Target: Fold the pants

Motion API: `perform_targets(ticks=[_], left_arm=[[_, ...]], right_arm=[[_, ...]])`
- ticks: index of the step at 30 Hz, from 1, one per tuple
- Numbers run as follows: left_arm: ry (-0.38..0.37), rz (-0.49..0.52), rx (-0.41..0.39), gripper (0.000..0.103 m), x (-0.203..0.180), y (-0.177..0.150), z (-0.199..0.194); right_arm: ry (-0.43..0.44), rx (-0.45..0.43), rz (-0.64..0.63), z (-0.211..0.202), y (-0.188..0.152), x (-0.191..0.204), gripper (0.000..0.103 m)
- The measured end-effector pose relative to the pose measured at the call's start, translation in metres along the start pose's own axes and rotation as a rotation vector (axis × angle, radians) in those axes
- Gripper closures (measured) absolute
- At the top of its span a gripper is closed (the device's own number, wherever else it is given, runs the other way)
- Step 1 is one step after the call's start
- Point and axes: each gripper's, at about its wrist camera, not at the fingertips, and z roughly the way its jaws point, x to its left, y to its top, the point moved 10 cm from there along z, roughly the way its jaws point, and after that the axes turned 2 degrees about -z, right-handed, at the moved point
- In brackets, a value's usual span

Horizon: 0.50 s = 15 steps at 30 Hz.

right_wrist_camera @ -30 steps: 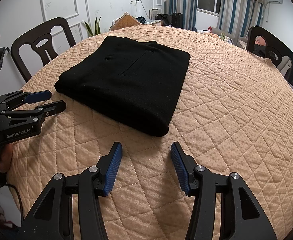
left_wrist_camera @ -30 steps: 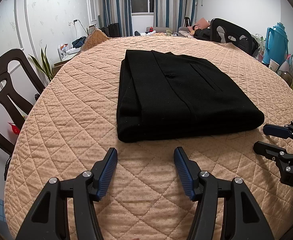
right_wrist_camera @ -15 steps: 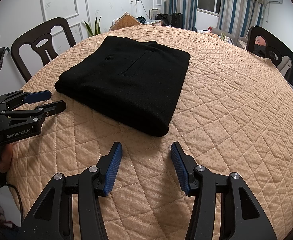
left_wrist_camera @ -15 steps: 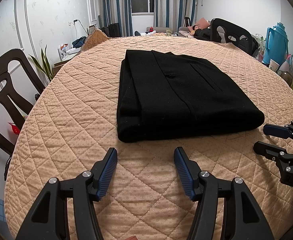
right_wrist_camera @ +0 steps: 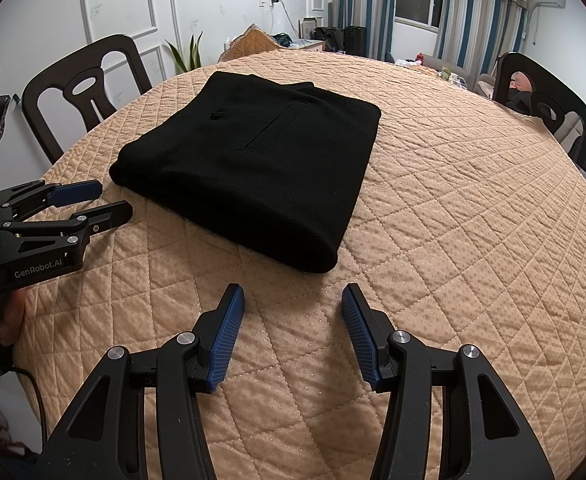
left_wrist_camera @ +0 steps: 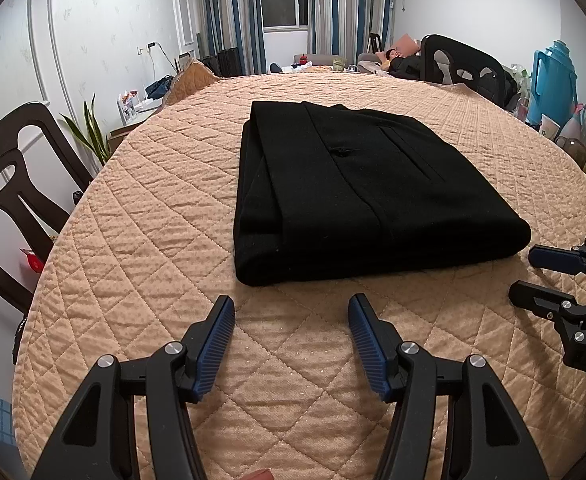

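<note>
The black pants lie folded into a thick rectangle on the quilted tan table cover; they also show in the right wrist view. My left gripper is open and empty, hovering just short of the pants' near edge. It appears in the right wrist view at the left. My right gripper is open and empty, near the pants' near corner. It appears at the right edge of the left wrist view.
Dark wooden chairs stand around the table: one at the left, one at the far right, another in the right wrist view. A blue thermos jug and small items sit at the right edge.
</note>
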Motion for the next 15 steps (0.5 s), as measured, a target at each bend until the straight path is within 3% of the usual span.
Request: perform_targets(ticks=[15], left_arm=[[0.002, -0.007, 0.002, 0.039, -0.0012, -0.0002, 0.0005]], right_arm=[[0.000, 0.000, 0.000, 0.0002, 0.0000, 0.0002, 0.051]])
